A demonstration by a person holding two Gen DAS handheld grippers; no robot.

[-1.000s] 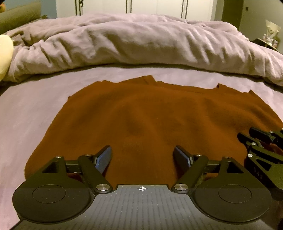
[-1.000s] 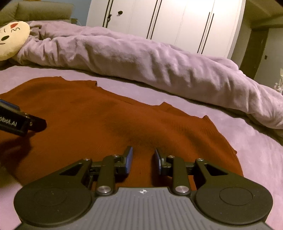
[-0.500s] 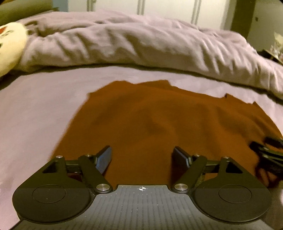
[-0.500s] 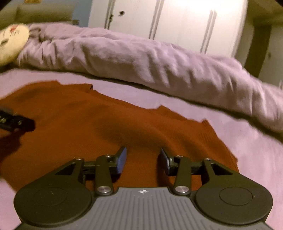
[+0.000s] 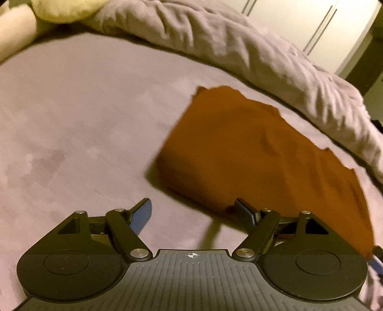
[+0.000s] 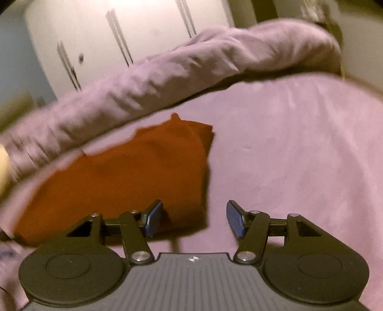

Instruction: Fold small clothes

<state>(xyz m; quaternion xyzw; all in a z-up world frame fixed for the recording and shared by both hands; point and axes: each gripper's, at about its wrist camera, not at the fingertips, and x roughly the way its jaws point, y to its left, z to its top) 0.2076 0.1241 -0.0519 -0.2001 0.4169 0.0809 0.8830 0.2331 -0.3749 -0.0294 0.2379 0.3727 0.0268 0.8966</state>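
Observation:
A rust-brown garment [image 5: 263, 162] lies flat on the purple bed sheet [image 5: 83, 119], folded into a rough rectangle. My left gripper [image 5: 194, 213] hangs open over bare sheet beside the garment's left edge. Its right finger [image 5: 244, 210] sits just in front of the near-left corner, with nothing between the pads. In the right wrist view the garment [image 6: 134, 172] fills the left half. My right gripper [image 6: 195, 215] is at its near-right corner with the jaws opening. That corner reaches partly into the gap beside the left finger [image 6: 154, 215], and the pads do not press on it.
A rumpled purple duvet [image 5: 239, 43] is heaped along the far side of the bed, also in the right wrist view [image 6: 167, 67]. A yellow pillow [image 5: 62, 9] lies at the far left. White wardrobe doors [image 6: 119, 36] stand behind. Bare sheet [image 6: 299, 155] stretches right of the garment.
Both grippers have swung from above the garment's middle out to its sides, the left one leftward and the right one rightward, each rolling. The right jaws have widened.

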